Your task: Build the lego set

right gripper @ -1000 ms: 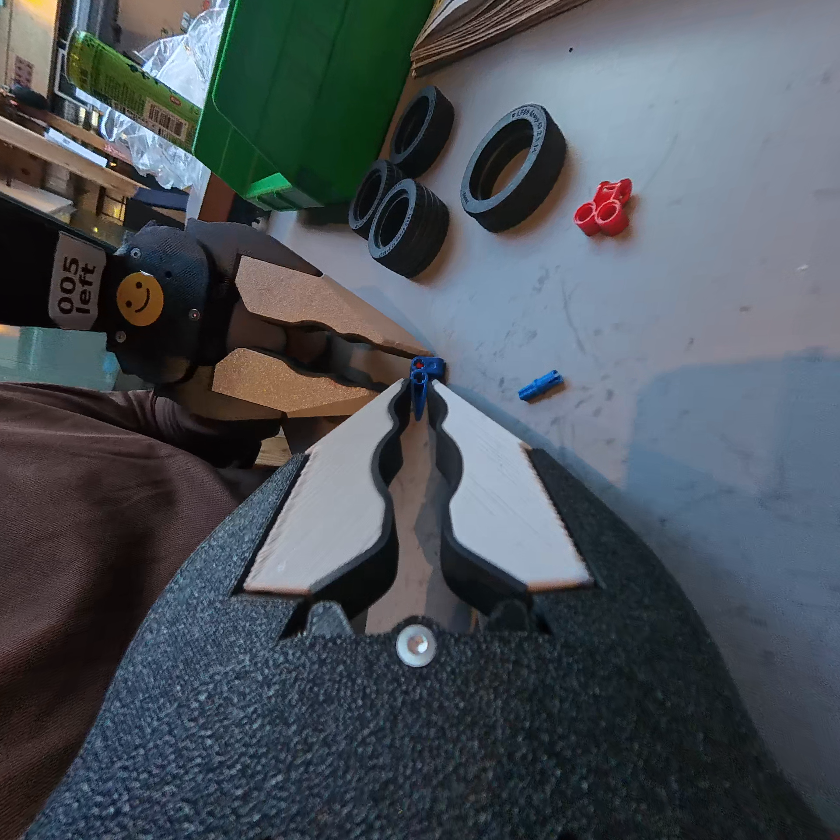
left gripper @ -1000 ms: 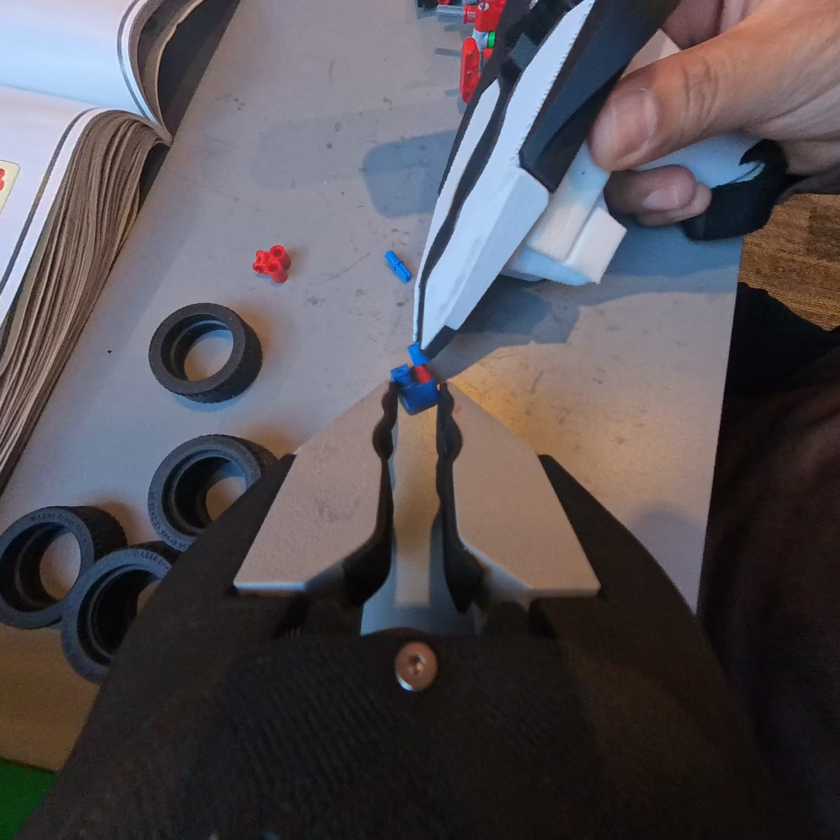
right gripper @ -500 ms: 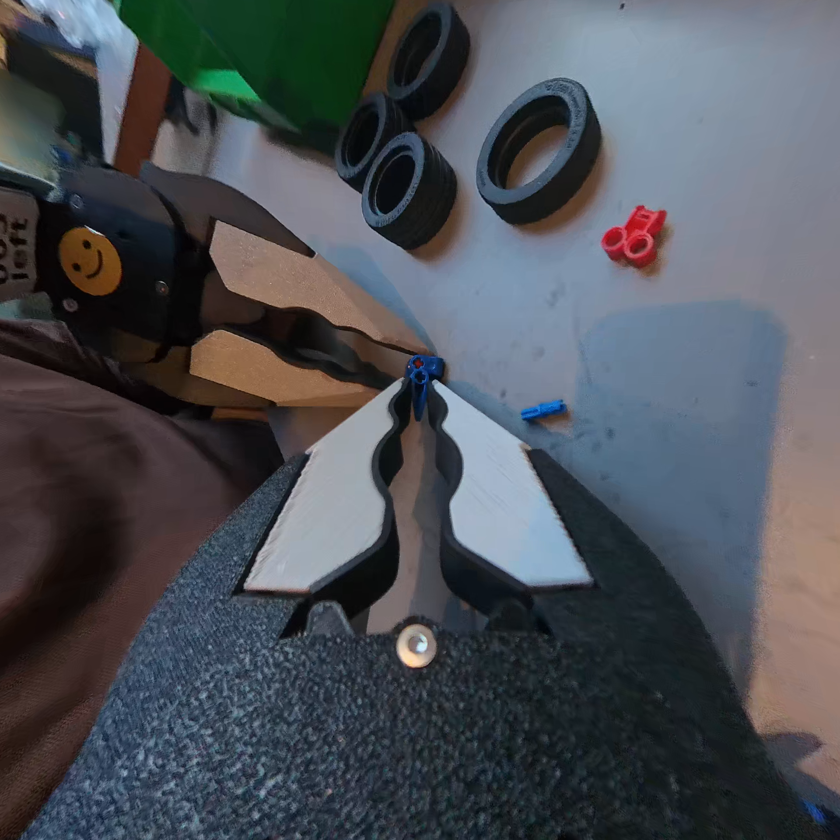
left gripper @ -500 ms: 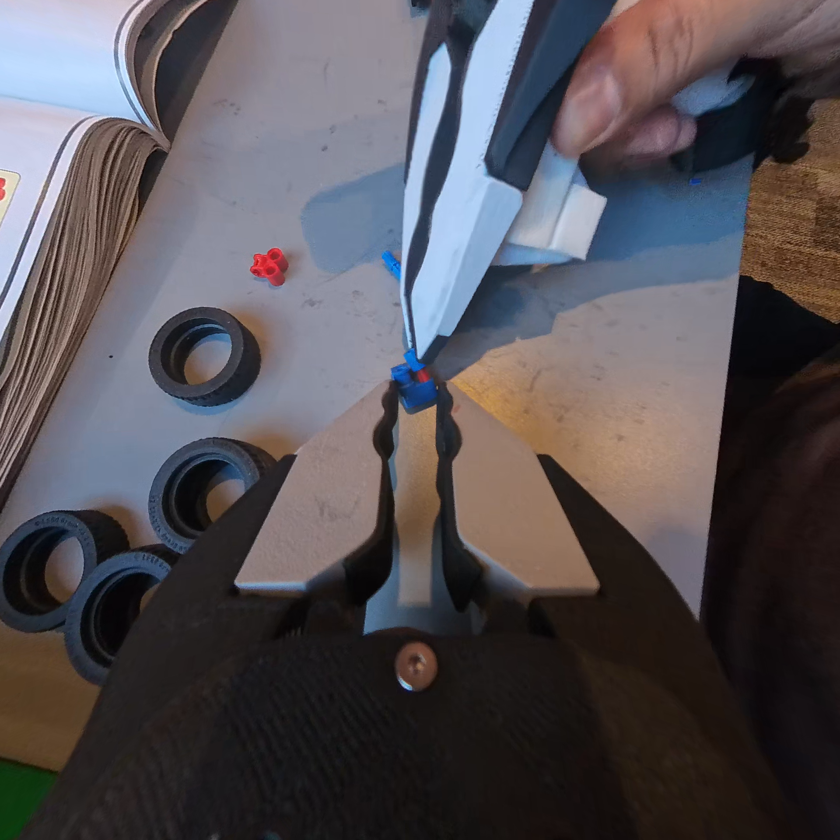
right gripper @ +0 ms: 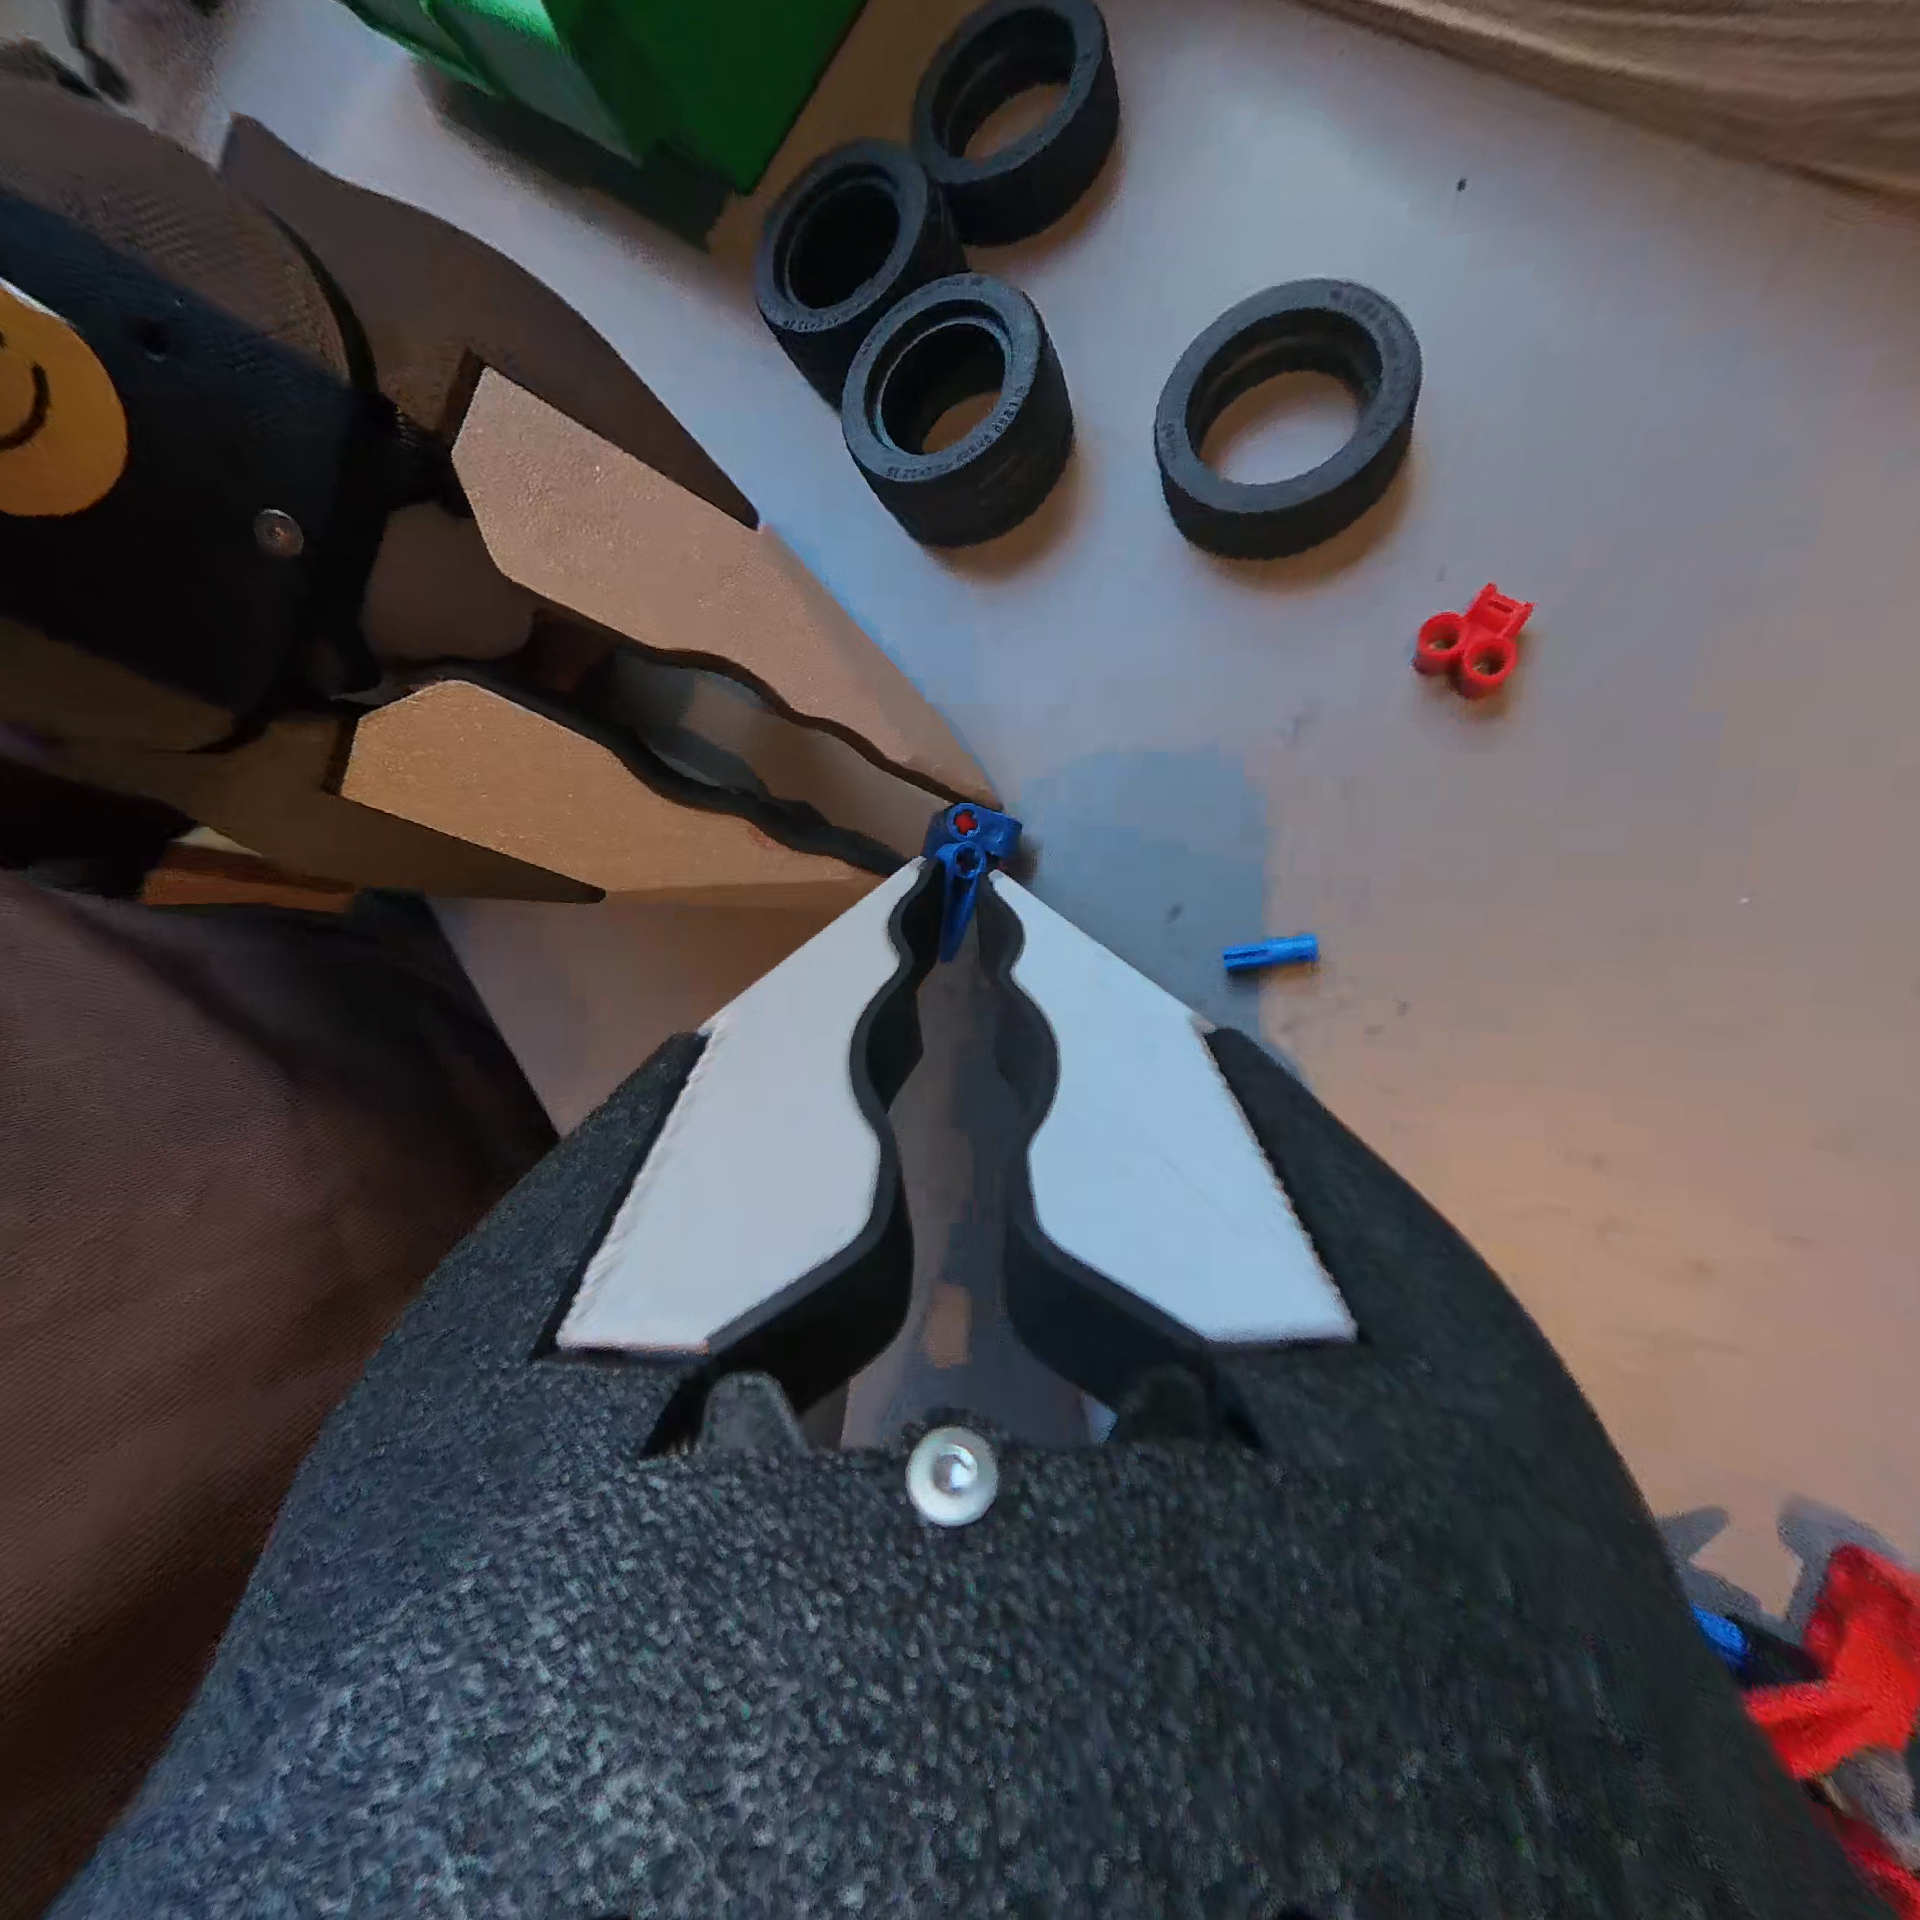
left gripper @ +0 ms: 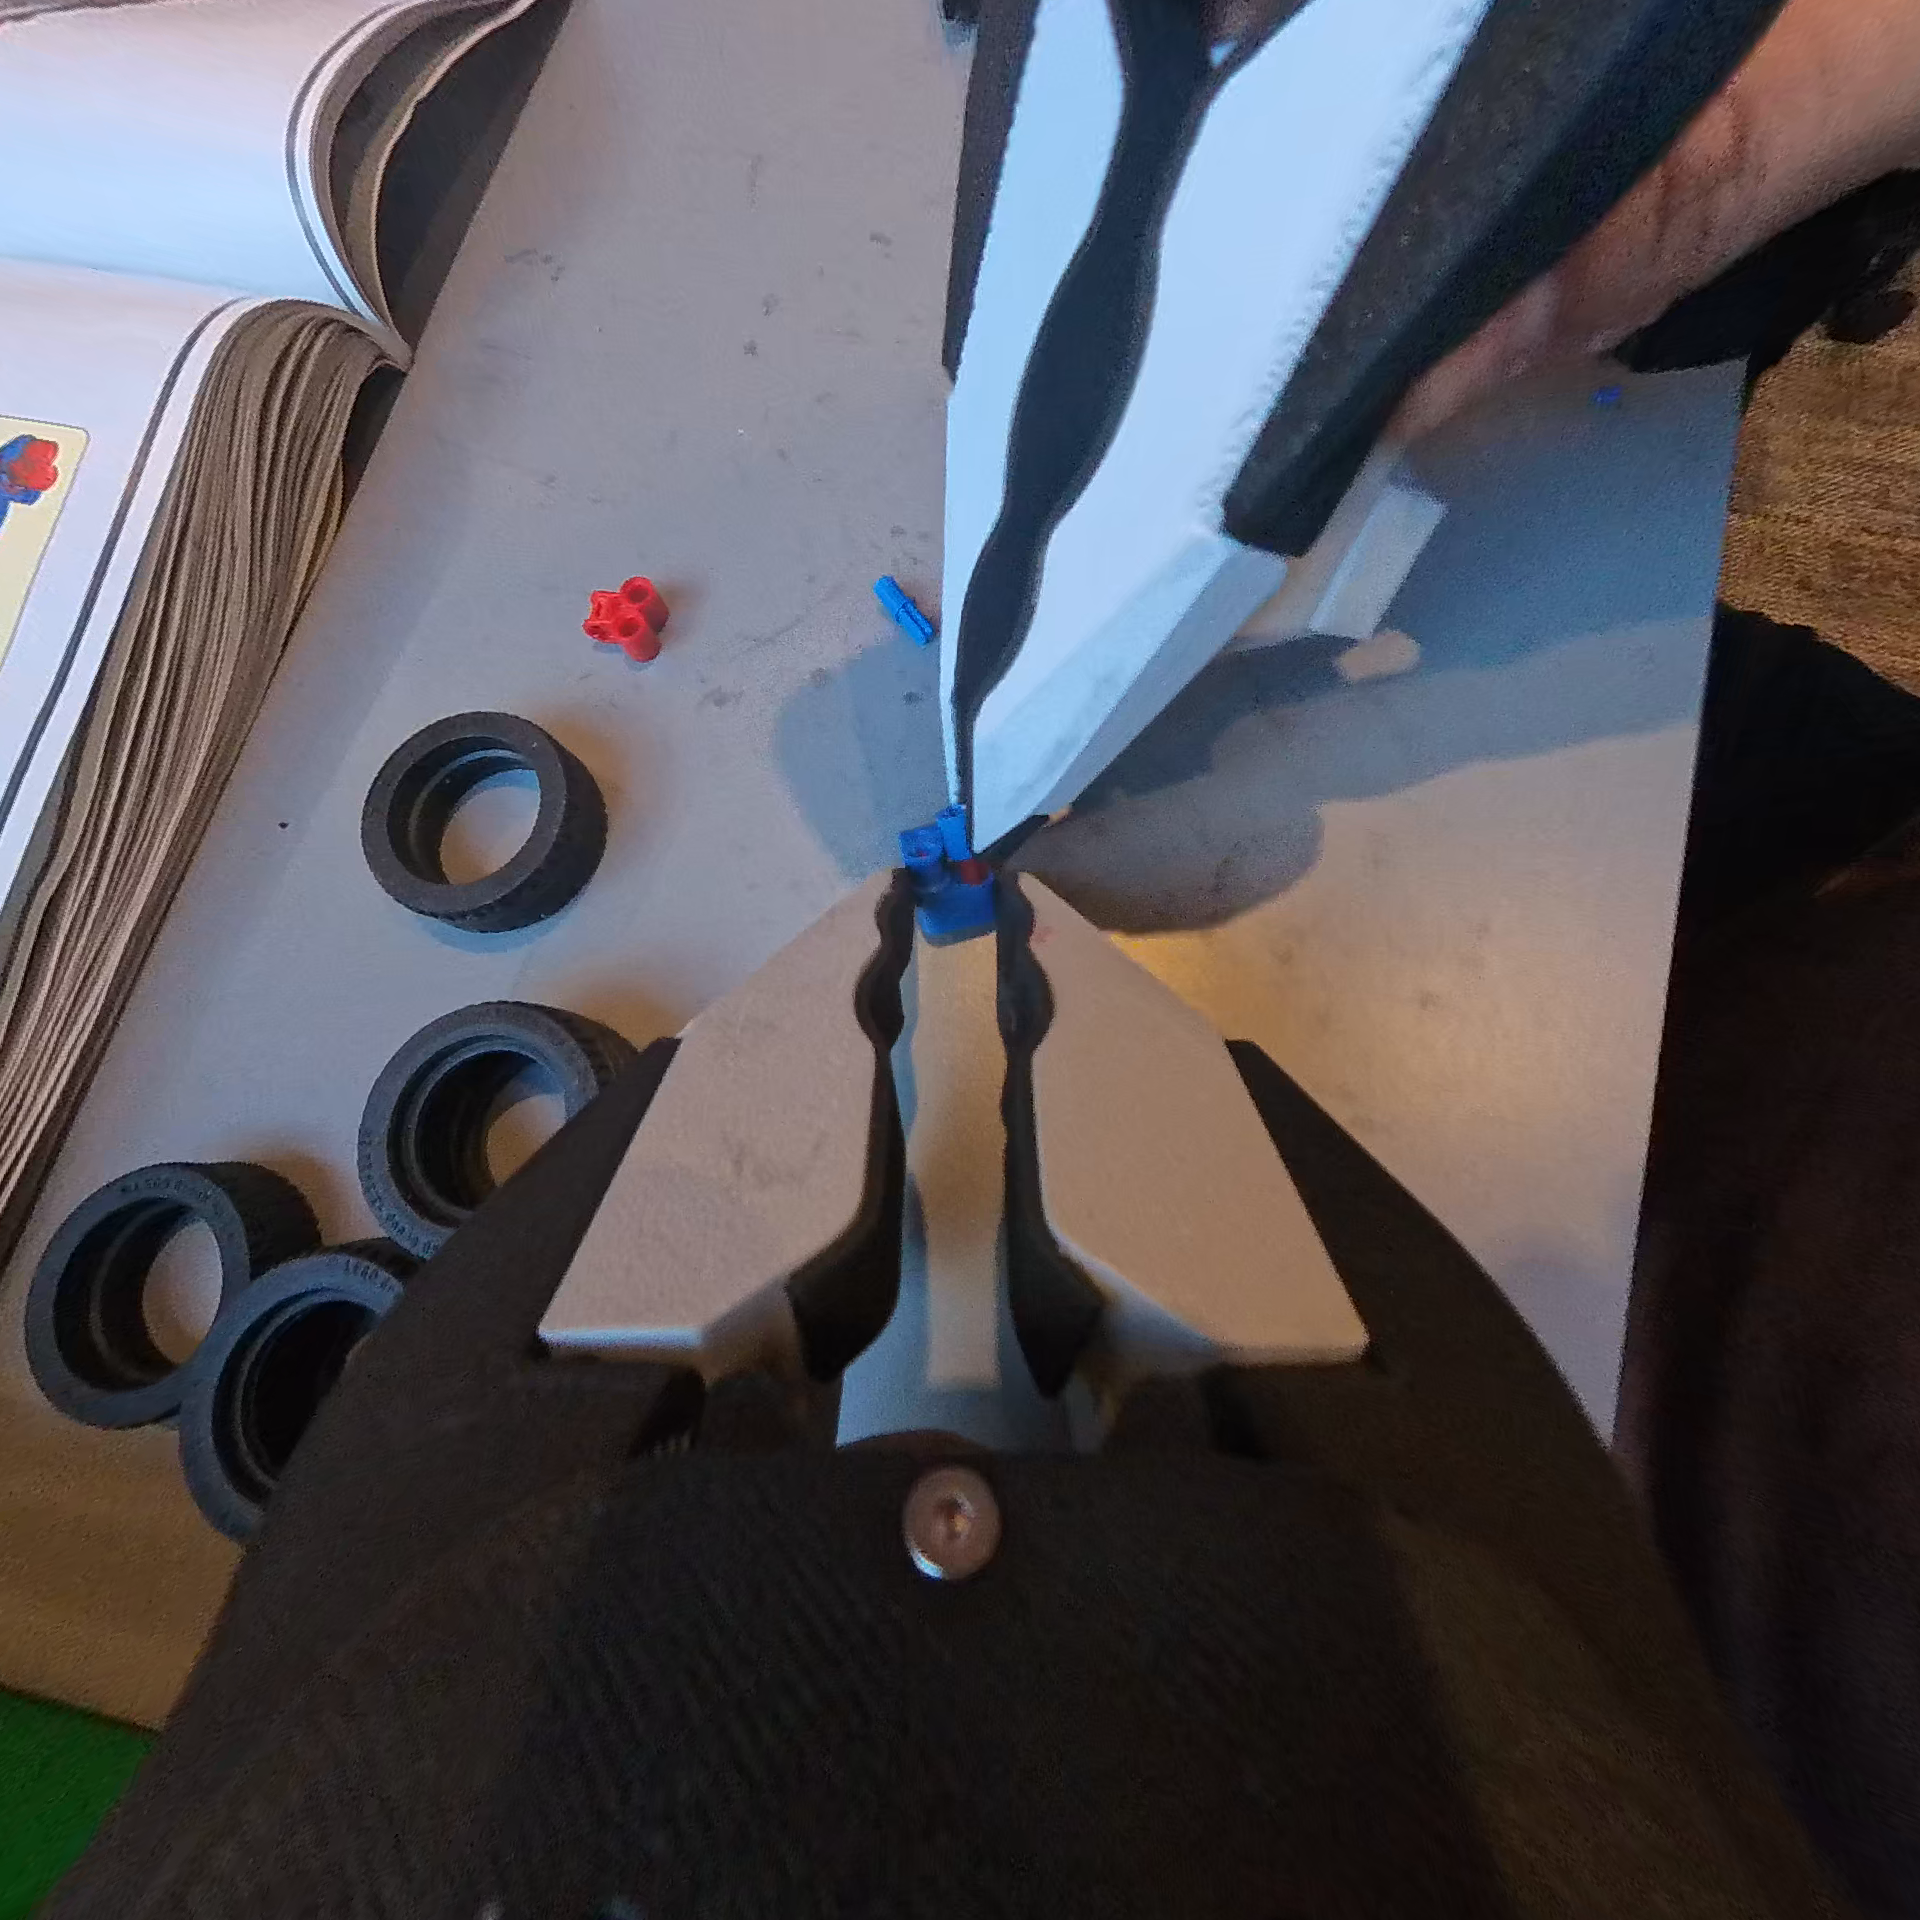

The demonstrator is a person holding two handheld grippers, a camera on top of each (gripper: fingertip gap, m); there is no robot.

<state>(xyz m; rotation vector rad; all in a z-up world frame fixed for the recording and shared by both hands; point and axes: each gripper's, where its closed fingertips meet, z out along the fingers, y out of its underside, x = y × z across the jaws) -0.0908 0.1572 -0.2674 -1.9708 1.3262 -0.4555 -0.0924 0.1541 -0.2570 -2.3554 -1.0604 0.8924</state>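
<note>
Grey tabletop (left gripper: 1403,1039): both grippers clench small blue connector (left gripper: 951,894) and pin (right gripper: 961,894); black rubber tyres (left gripper: 483,821) at nine o'clock await.

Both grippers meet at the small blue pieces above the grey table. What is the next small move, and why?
Probably a short push of the right gripper toward the left gripper, along the pin's axis. The left one is shut on a small blue connector block with a red spot; the right one is shut on a thin blue pin whose tip already meets the block, seemingly not fully seated.
</note>
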